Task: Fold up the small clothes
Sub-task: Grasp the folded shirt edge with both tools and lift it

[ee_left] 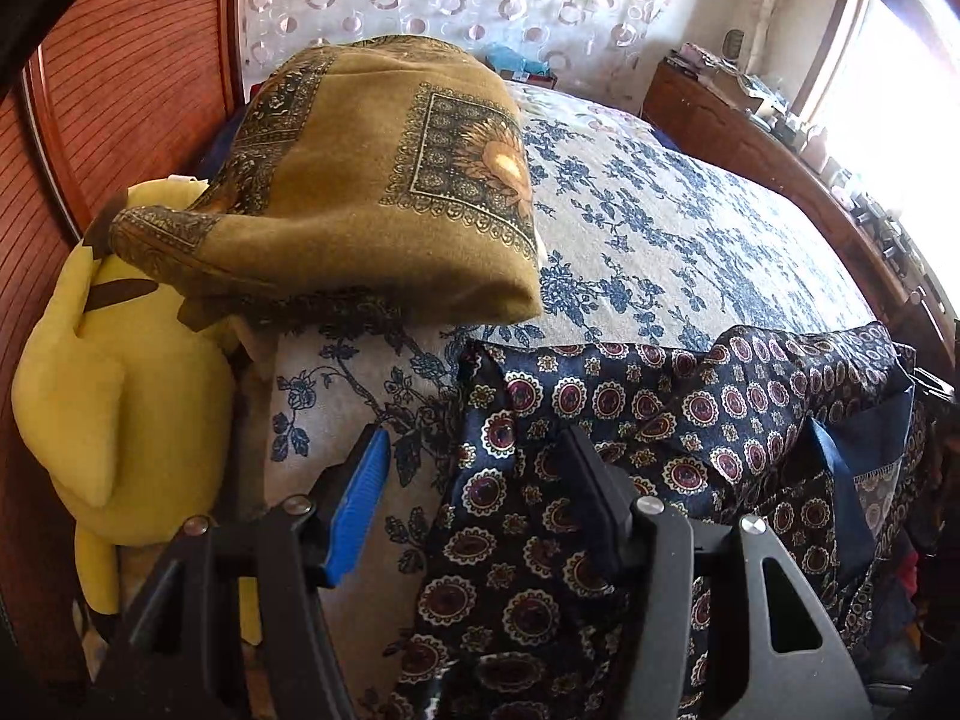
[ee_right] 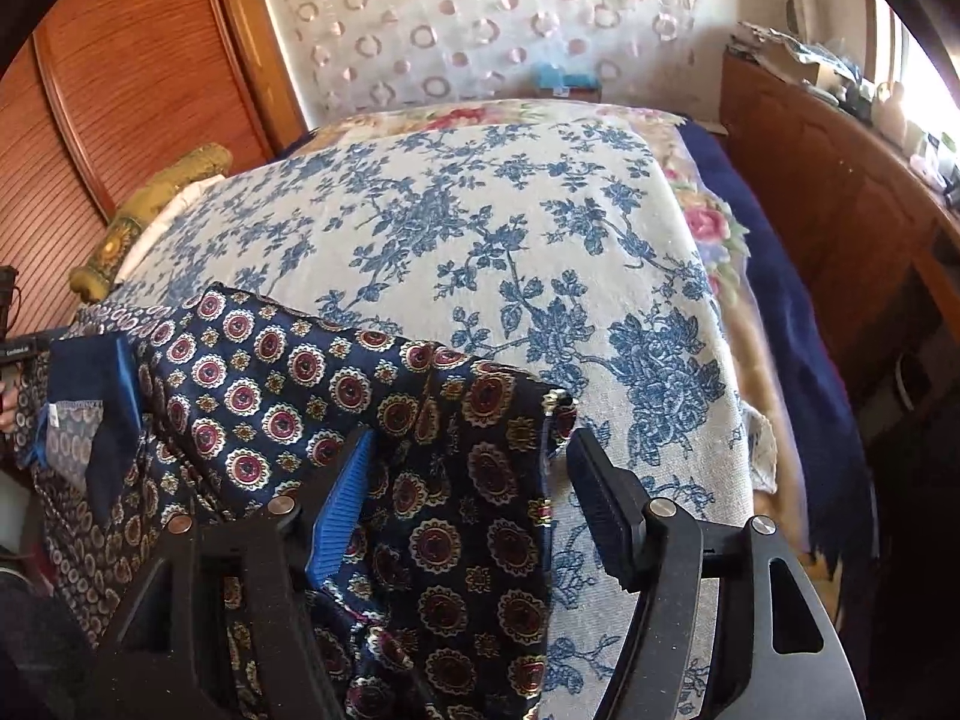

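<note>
A dark patterned garment (ee_right: 420, 450) of shiny navy cloth with red and gold medallions lies at the near edge of the bed (ee_right: 480, 228), draped partly over the side. It sits on a white bedspread with blue flowers. The left gripper (ee_left: 474, 480) hovers over the garment's left edge with its fingers spread wide, holding nothing; the blue finger is above the bedspread, the black one above the cloth. The right gripper (ee_right: 468, 480) is likewise wide open and empty, straddling the garment's right corner.

The cloth looks slippery, so I judge the main risk to be a grip that catches only one layer or slides off, letting the garment slip down over the bed edge. Its surface is rumpled, with a plain blue flap (ee_right: 96, 396) turned up at one end, so a fold begun now would likely come out crooked. On the left, a folded mustard blanket (ee_left: 372, 192) and a yellow plush toy (ee_left: 120, 396) sit close by; a wide sweep of that arm could knock into them.
</note>
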`<state>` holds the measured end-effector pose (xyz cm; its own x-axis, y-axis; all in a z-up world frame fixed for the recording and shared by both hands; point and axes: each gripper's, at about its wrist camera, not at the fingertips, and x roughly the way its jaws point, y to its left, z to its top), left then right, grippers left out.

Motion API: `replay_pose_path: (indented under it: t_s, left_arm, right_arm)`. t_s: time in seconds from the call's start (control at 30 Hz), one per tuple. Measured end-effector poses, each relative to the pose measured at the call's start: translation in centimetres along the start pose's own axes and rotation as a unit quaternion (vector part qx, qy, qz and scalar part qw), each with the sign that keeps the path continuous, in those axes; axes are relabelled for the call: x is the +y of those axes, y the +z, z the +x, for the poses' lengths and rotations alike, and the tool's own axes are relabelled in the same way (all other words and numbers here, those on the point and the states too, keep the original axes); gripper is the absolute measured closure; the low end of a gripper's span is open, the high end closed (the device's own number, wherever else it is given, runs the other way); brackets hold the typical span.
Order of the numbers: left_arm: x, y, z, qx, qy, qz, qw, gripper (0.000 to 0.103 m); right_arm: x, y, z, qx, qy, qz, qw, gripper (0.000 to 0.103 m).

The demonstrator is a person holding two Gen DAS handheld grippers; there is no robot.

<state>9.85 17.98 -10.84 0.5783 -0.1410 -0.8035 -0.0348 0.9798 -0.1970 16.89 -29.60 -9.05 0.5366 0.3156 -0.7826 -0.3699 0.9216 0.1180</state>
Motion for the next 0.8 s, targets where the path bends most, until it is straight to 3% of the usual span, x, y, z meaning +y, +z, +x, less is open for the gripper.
replay_pose_path:
  t_s: [0.13,0.23,0.3,0.33,0.4,0.47,0.7,0.8]
  left_arm:
    - [-0.9,-0.1,0.0,-0.002,-0.014,0.006,0.9999,0.046]
    - [-1.4,0.1,0.1,-0.001,-0.02,0.007,0.9998,0.046]
    - [-1.8,0.2,0.1,0.0,-0.022,0.014,0.9996,0.064]
    - [-2.0,0.2,0.1,0.001,-0.018,0.018,0.9997,0.068]
    - [-2.3,0.2,0.0,0.003,-0.022,0.022,0.9995,0.091]
    - [-2.6,0.3,-0.4,-0.002,-0.043,0.02,0.9988,0.098]
    - [-4.7,1.2,-7.5,-0.096,-0.078,0.04,0.9915,0.101]
    - [-4.6,3.6,-10.7,-0.148,-0.09,0.034,0.9842,0.101]
  right_arm:
    - [1.1,-0.1,0.1,0.001,-0.002,-0.014,1.0,0.044]
    - [1.6,-0.1,0.3,-0.001,0.014,-0.008,1.0,0.059]
    - [1.9,-0.1,0.4,-0.001,0.014,-0.011,1.0,0.073]
    - [2.1,-0.1,0.4,0.0,0.017,-0.013,1.0,0.08]
    - [2.6,-0.2,0.4,0.003,0.024,-0.021,0.999,0.087]
    - [3.1,-0.4,-0.1,-0.01,0.012,-0.027,1.0,0.093]
    - [3.9,0.9,-5.1,-0.088,0.013,-0.029,0.996,0.098]
    - [4.4,3.2,-8.2,-0.128,0.009,-0.039,0.991,0.099]
